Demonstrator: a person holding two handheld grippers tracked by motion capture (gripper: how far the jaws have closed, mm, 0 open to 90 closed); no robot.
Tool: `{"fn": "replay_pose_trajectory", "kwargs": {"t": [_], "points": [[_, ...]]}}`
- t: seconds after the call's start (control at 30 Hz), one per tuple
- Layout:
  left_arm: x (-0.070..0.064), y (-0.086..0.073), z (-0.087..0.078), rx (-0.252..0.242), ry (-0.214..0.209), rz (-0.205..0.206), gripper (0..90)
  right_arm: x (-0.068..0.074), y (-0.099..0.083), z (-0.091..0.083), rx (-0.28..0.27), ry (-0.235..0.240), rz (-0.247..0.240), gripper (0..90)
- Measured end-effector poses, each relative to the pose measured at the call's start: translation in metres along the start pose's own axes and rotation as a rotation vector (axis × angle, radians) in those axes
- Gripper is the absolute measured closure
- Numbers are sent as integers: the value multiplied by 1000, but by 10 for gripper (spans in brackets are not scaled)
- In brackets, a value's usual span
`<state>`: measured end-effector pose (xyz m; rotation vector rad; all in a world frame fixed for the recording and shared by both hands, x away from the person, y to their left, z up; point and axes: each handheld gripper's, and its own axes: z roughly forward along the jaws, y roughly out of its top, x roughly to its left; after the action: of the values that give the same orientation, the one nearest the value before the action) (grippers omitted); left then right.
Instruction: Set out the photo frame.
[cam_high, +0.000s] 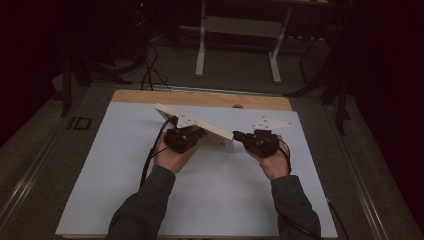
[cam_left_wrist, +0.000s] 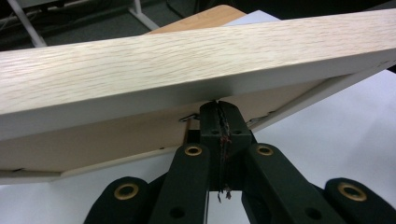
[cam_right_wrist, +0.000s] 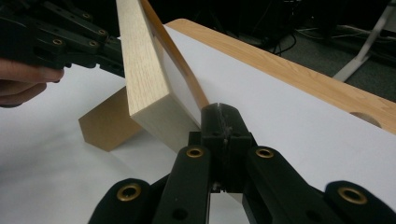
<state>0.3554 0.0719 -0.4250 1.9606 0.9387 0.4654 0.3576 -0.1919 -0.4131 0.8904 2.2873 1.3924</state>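
Wooden picture frame (cam_high: 200, 126) is pinched by both the left gripper (cam_left_wrist: 218, 108) and right gripper (cam_right_wrist: 219, 112); lift evenly, keeping it level over the tabletop (cam_high: 210, 200)

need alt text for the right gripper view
The right gripper, jaws closed, meets the lower corner of a tilted pale wooden picture frame above a white table. The left gripper grips the frame from the upper left.

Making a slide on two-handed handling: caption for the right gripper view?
Right hand-held gripper pinches a wooden picture frame's edge above the white table.
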Motion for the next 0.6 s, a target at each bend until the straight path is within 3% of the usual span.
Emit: {"fn": "replay_pose_trajectory", "kwargs": {"t": [0.2, 0.6], "points": [[-2, 1, 3, 1, -6, 5, 900, 2, 1, 2, -5, 36, 10, 900], [-1, 1, 4, 1, -6, -1, 900, 0, 8, 11, 2, 43, 5, 900]]}}
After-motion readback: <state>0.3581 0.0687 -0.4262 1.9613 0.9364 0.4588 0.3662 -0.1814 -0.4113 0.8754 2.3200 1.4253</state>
